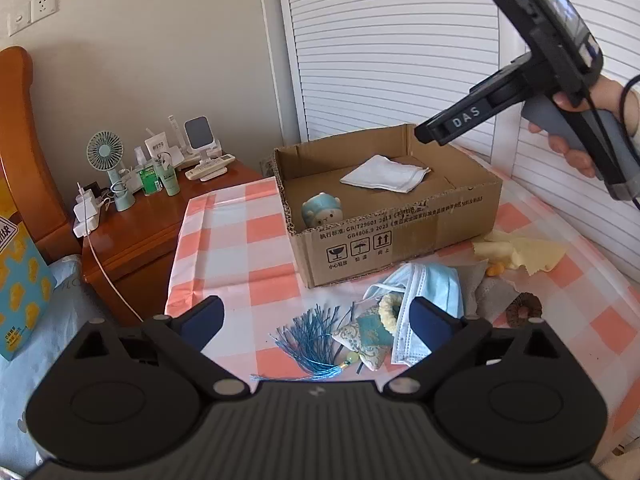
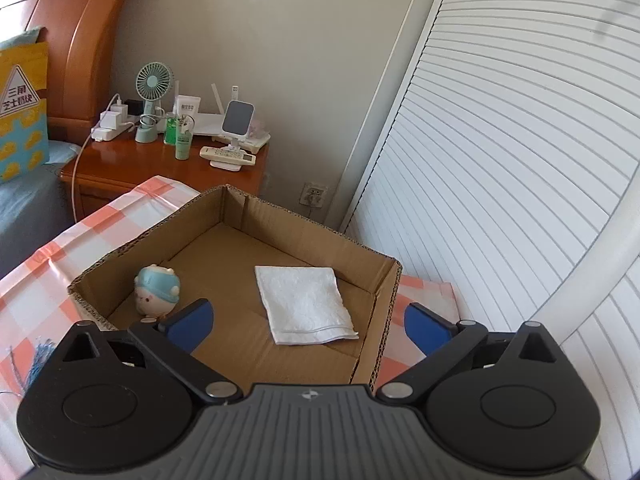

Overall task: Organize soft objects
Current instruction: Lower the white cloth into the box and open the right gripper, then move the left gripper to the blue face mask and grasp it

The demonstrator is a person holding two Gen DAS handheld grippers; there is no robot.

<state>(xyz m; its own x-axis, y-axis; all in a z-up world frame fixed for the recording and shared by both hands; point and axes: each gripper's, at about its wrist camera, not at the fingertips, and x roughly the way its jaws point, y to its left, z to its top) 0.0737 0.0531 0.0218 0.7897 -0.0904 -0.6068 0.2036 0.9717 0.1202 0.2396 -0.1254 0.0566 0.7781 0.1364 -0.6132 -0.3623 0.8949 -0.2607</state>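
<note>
An open cardboard box (image 1: 400, 240) stands on the checked tablecloth; it also shows in the right wrist view (image 2: 236, 212). Inside lie a folded white towel (image 1: 384, 174) (image 2: 306, 304) and a small blue-capped plush toy (image 1: 322, 210) (image 2: 157, 290). In front of the box lie a blue tasselled sachet (image 1: 356, 338), a blue face mask (image 1: 424, 292), a cream scrunchie (image 1: 390, 312), a yellow cloth (image 1: 524, 252) and a brown scrunchie (image 1: 524, 308). My left gripper (image 1: 316, 316) is open and empty above the sachet. My right gripper (image 2: 308, 324) is open and empty above the box, also seen from the left wrist view (image 1: 428, 132).
A wooden nightstand (image 1: 132, 232) at the left carries a small fan (image 1: 105, 160), bottles, chargers and a remote. A bed with a wooden headboard (image 1: 24, 128) is further left. White louvred doors (image 1: 400, 48) stand behind the box.
</note>
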